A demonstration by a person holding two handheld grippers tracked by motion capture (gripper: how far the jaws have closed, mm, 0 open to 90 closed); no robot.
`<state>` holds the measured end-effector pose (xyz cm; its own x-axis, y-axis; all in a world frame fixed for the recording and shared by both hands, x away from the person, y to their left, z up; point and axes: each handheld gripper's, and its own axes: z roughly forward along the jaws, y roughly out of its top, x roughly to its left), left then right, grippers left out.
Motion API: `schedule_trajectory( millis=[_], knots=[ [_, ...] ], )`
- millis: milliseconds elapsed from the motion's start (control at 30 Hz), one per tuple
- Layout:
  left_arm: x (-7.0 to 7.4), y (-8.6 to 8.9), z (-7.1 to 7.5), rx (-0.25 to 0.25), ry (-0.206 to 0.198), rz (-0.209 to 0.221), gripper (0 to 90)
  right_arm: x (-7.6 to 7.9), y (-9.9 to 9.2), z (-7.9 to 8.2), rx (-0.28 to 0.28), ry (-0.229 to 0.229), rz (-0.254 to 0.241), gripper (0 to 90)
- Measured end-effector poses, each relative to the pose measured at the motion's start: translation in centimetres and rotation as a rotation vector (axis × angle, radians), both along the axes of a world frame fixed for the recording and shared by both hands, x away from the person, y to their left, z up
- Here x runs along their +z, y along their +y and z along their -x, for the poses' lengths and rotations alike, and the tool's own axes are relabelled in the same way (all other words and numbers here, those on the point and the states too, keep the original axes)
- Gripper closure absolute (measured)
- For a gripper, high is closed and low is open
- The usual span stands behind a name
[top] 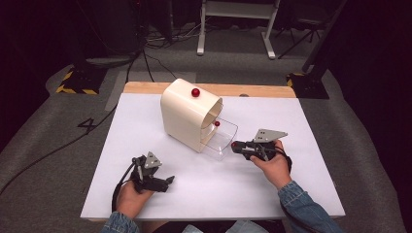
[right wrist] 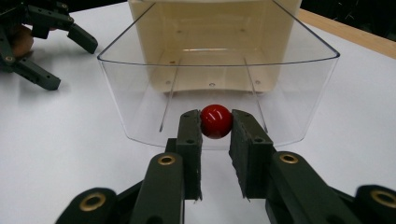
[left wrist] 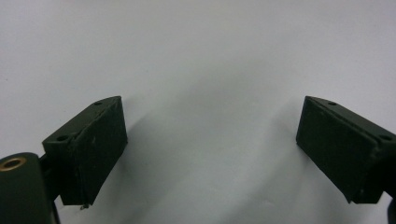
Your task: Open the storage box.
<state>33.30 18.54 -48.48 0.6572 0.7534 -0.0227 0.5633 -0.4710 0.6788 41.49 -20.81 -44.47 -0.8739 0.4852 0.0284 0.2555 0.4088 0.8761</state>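
A cream box (top: 184,114) with a rounded top stands on the white table (top: 145,121), and a clear drawer (top: 222,138) sticks out of its front. My right gripper (top: 235,144) is shut on a red ball (right wrist: 216,121) right at the drawer's clear front wall (right wrist: 140,93); I cannot tell whether the ball is fixed to it. The drawer's inside looks bare. A second red ball (top: 195,92) sits on the box's top. A small red spot (top: 216,123) shows by the drawer's mouth. My left gripper (top: 170,180) rests open near the table's front, nothing between its jaws (left wrist: 210,154).
The left gripper (right wrist: 72,65) lies well to the side of the drawer. A wooden strip (top: 262,91) borders the table's far edge. Cables and stand bases (top: 80,80) sit on the grey floor beyond. White table surface surrounds the box.
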Motion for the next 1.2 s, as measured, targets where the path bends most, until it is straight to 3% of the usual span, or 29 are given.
schedule_trajectory(
  millis=[267, 767, 867, 1067, 1200],
  knots=[
    [0.0, 0.0, 0.0, 0.000, 0.001, 0.000, 9.0, -0.7, -0.9, 0.6, -0.008, 0.007, 0.018, 74.5],
    [0.0, 0.0, -0.1, -0.005, 0.003, -0.006, 9.0, -3.2, -1.3, 0.6, -0.016, 0.064, 0.056, 74.3],
    [0.1, 0.0, -0.1, -0.005, 0.003, -0.006, 9.0, -3.5, -1.3, 0.6, -0.013, 0.078, 0.058, 68.4],
    [0.1, 0.0, -0.1, -0.006, 0.007, -0.008, 9.0, -3.1, -1.9, 0.8, -0.013, 0.076, 0.045, 65.2],
    [0.1, 0.0, -0.1, -0.004, 0.007, -0.007, 9.0, -1.8, -2.3, 1.2, -0.024, 0.049, 0.035, 64.9]
  ],
)
